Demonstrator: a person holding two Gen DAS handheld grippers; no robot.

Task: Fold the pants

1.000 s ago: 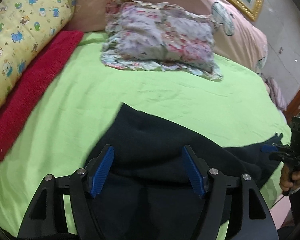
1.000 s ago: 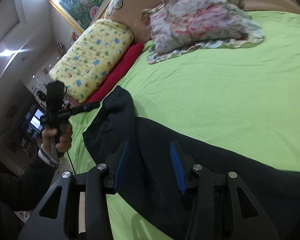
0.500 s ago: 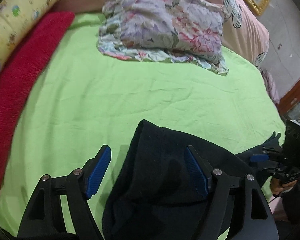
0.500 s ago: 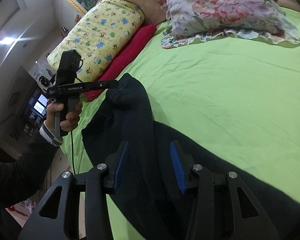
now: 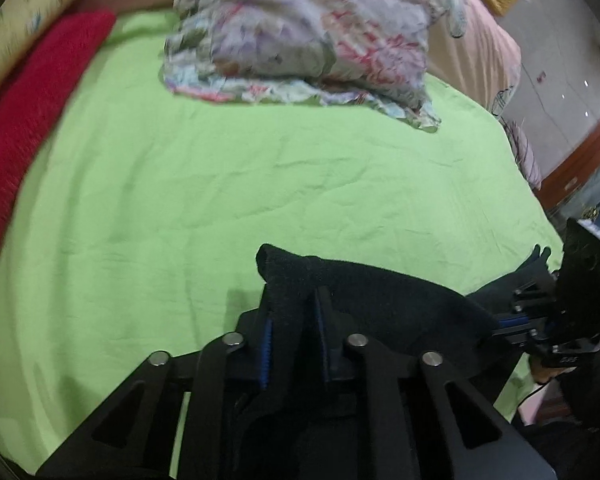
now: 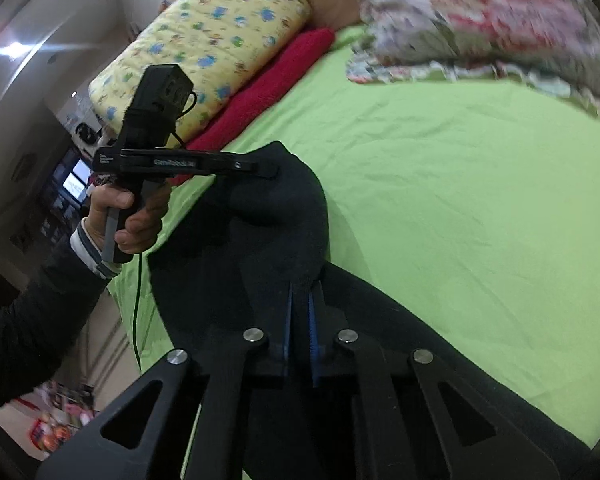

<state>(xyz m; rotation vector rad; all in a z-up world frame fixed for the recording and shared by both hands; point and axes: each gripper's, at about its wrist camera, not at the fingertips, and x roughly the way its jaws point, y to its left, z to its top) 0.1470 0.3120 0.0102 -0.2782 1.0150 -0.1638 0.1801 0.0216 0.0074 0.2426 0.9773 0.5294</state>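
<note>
Pants (image 5: 380, 304) dark, bunched on near edge of green sheet (image 5: 220, 184), left gripper (image 5: 292, 320) just clamped on their raised fold, right gripper (image 6: 300, 312) just pinched on them too, floral pillow (image 5: 300, 32) far.

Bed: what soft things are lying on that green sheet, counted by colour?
Black: 1, the pants
Red: 1, a blanket
Yellow printed: 1, a pillow
Floral: 1, a pillow
Total: 4

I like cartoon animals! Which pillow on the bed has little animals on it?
The yellow pillow, lying along the red blanket. The other pillow has pink and grey flowers instead of animals.
</note>
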